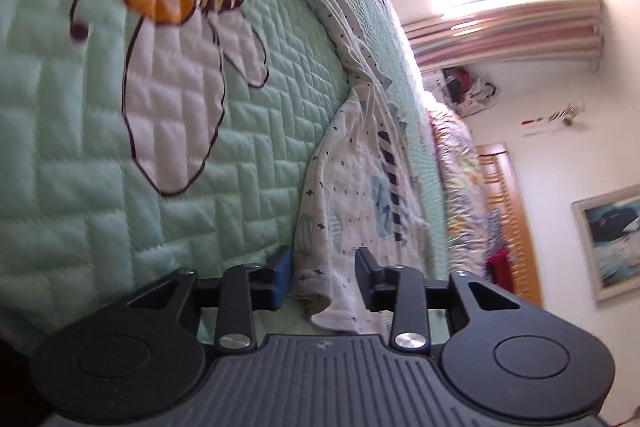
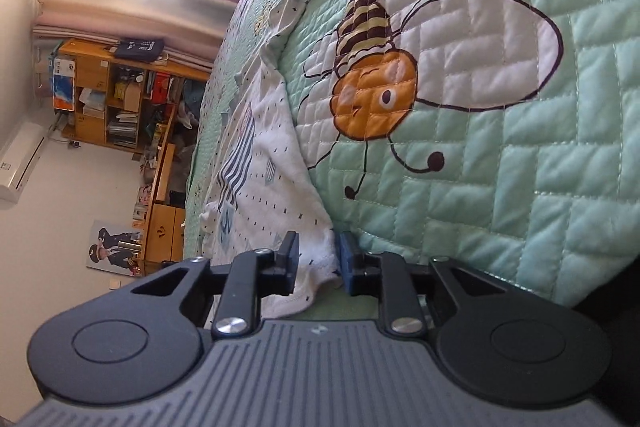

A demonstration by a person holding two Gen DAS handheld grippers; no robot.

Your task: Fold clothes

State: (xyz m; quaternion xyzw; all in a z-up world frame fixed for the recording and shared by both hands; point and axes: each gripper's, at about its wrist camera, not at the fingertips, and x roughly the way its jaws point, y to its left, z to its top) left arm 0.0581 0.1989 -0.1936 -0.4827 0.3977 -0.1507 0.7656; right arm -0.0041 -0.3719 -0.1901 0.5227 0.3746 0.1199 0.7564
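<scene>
On a mint quilted bedspread point(image 1: 80, 147) with a bee, a white patterned garment point(image 1: 352, 187) lies unfolded; left hand-held gripper point(image 1: 324, 279) and right hand-held gripper point(image 2: 318, 261) each straddle an edge, part-open, folding barely begun.

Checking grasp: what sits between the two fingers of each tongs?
White patterned garment cloth in both. Left wrist view: its hem fills the left tongs gap. Right wrist view: a corner sits in the right tongs.
</scene>
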